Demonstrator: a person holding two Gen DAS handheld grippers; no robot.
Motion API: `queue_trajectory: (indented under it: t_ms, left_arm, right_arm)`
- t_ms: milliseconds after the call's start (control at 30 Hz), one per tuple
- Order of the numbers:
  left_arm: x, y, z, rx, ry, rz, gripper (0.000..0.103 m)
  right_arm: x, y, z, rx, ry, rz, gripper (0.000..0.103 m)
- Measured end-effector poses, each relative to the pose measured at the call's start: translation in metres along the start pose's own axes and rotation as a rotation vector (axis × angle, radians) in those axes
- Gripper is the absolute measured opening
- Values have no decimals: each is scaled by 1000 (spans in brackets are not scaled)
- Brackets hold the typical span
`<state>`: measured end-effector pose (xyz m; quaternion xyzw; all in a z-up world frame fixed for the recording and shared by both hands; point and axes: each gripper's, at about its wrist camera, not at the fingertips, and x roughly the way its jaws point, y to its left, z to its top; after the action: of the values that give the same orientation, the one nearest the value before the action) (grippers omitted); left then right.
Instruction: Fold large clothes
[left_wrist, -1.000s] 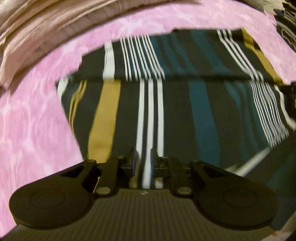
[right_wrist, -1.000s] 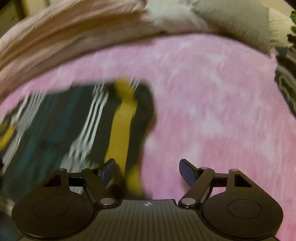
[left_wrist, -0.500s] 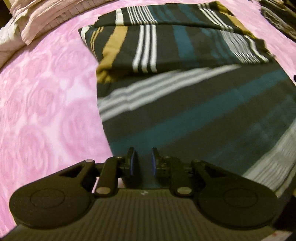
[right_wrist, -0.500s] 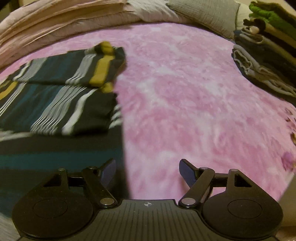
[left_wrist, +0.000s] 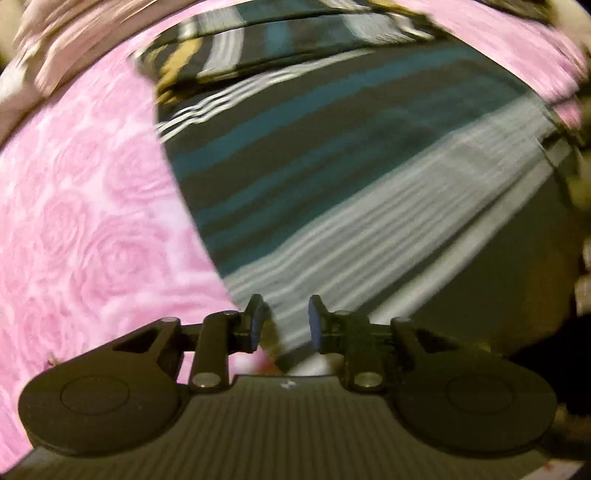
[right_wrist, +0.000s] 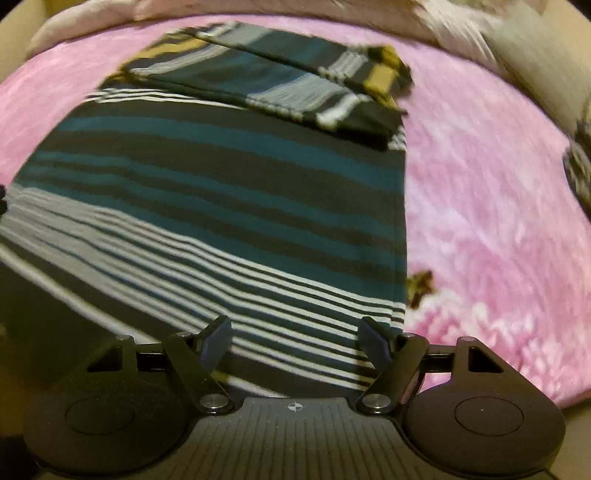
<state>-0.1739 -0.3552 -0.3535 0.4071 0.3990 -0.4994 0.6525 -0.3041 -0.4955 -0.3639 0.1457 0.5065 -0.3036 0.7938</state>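
Observation:
A large dark garment (left_wrist: 332, 166) with teal, white and mustard stripes lies flat on a pink rose-patterned blanket (left_wrist: 74, 221). Its far end is folded over into a band (right_wrist: 295, 85). My left gripper (left_wrist: 284, 325) hovers low at the garment's near left corner. Its jaws are a little apart and the cloth's edge lies between them, not pinched. In the right wrist view the garment (right_wrist: 221, 184) fills the left and middle. My right gripper (right_wrist: 299, 339) stands wide open over its near right hem, holding nothing.
Bare pink blanket (right_wrist: 498, 203) stretches to the right of the garment, with a small dark scrap (right_wrist: 419, 286) on it. A stack of folded clothes (right_wrist: 580, 166) shows at the right edge. Pale bedding (left_wrist: 55, 55) is piled along the far side.
Both grippers have pulled back from the folded far end to the garment's near edge. The left gripper's jaws have parted and let go of the cloth. The right stayed open.

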Motion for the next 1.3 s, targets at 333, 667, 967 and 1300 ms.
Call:
queue_trajectory:
  t_ms: [333, 667, 967, 1300]
  left_arm:
    - [-15, -110, -49, 545, 3, 57, 36]
    - [0, -124, -63, 716, -10, 148, 36]
    - [-28, -90, -23, 561, -7, 78, 4]
    - [-61, -52, 29, 318, -36, -23, 4]
  right_arm:
    - [-28, 9, -21, -125, -55, 61, 72]
    - [-34, -9, -27, -84, -55, 9, 72]
    - [-40, 19, -19, -151, -92, 67, 73]
    - [-47, 122, -20, -466, -250, 356, 73]
